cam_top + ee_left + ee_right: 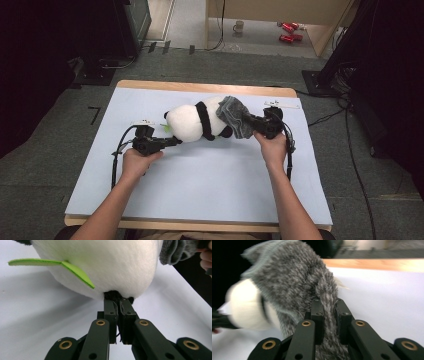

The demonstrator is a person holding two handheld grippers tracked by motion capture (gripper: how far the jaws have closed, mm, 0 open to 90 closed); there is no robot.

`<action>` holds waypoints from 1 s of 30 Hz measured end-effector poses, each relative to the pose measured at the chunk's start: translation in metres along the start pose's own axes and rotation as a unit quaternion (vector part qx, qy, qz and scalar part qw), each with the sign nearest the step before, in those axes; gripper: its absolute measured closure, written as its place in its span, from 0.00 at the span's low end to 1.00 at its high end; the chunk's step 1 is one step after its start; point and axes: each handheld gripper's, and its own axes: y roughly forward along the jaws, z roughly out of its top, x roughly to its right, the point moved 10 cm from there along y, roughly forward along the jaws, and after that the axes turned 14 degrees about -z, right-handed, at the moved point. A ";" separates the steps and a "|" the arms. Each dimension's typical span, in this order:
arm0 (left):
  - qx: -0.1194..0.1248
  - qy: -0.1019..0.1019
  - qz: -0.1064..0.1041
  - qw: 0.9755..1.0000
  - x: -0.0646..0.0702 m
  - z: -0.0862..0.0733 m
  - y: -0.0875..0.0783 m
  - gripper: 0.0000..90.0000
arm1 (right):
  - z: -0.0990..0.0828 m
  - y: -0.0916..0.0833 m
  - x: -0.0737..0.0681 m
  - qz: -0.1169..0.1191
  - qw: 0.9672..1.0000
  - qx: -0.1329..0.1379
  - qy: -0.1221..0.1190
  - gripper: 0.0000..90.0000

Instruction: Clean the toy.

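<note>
The high view looks forward and down from above the person's side onto the whole table (200, 180), at a distance. Each gripper view sits close behind its own jaws, looking along them just above the tabletop. All three views share the toy panda (192, 122) (100, 265) (244, 307).

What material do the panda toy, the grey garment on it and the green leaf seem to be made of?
Panda toy: soft plush, short fuzzy white pile, matte.
Grey garment: knitted, woolly yarn, mottled grey with visible stitches and a ribbed edge.
Green leaf: probably felt, a thin flat sheet with a clean-cut edge and no shine.
</note>
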 end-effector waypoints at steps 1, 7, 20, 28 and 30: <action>0.001 -0.001 0.000 1.000 0.000 0.000 0.000 0.97 | 0.001 -0.002 -0.004 0.007 1.000 0.003 -0.004 0.90; 0.003 -0.003 -0.002 1.000 0.000 0.001 0.001 0.97 | 0.005 -0.010 -0.042 0.052 0.998 0.010 -0.023 0.90; 0.007 0.001 -0.002 1.000 0.005 0.001 0.002 0.96 | -0.023 -0.003 -0.138 0.137 0.986 -0.026 -0.091 0.90; 0.010 0.001 -0.006 1.000 0.011 0.001 0.002 0.96 | -0.047 0.013 -0.156 0.143 0.983 -0.057 -0.103 0.90; 0.006 0.002 -0.005 1.000 0.012 0.000 0.003 0.96 | -0.052 0.020 -0.153 0.133 0.984 -0.064 -0.101 0.90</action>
